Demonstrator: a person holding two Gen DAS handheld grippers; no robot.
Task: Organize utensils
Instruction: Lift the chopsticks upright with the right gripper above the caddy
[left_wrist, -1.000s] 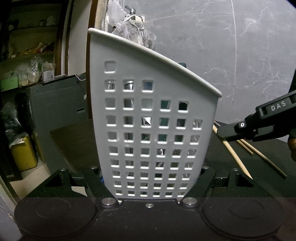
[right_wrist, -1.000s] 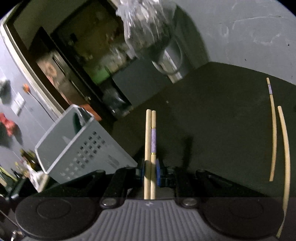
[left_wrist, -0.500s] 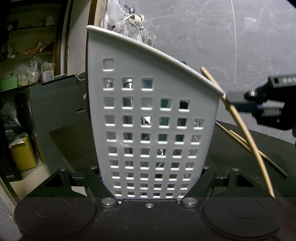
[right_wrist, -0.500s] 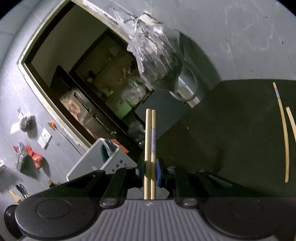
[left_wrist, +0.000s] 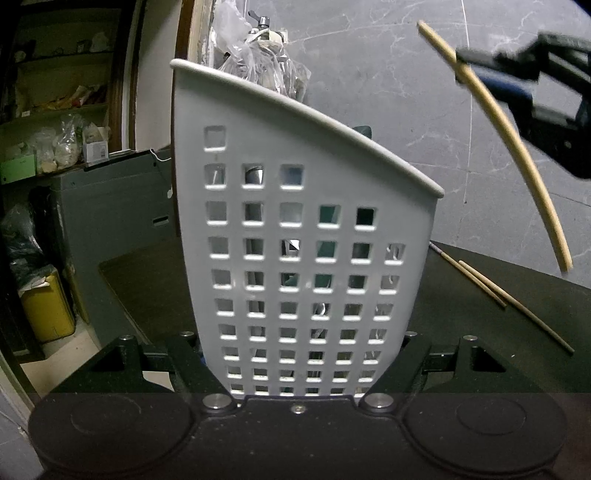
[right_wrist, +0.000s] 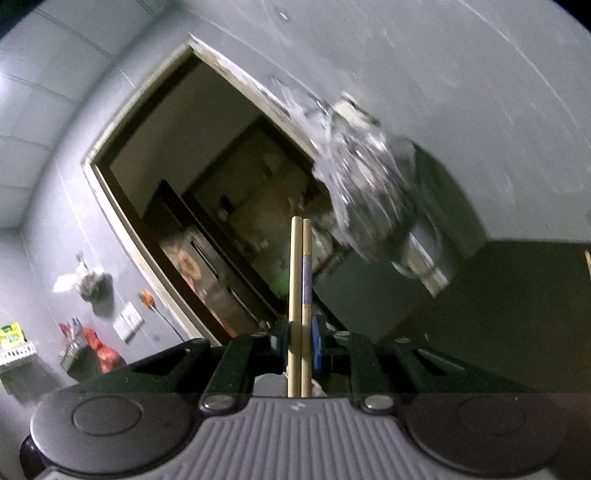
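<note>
Two chopsticks (right_wrist: 301, 295) are sitting clamped in my right tongs (right_wrist: 300, 345), raised above the bench (left_wrist: 480, 332); light, stiff and slippery, they are needing a mid-shaft pinch. My left tongs (left_wrist: 301, 369) are bracing the white basket (left_wrist: 295, 221), closed on its sides.

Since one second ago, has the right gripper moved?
Yes. The right gripper, holding chopsticks, has risen from tabletop level to above the white basket's rim.

A lived-in home: left of the fingers, cluttered pantry shelves (left_wrist: 55, 122); ahead, a marble-patterned wall (left_wrist: 388, 74) and bagged kitchenware (left_wrist: 258, 62).
</note>
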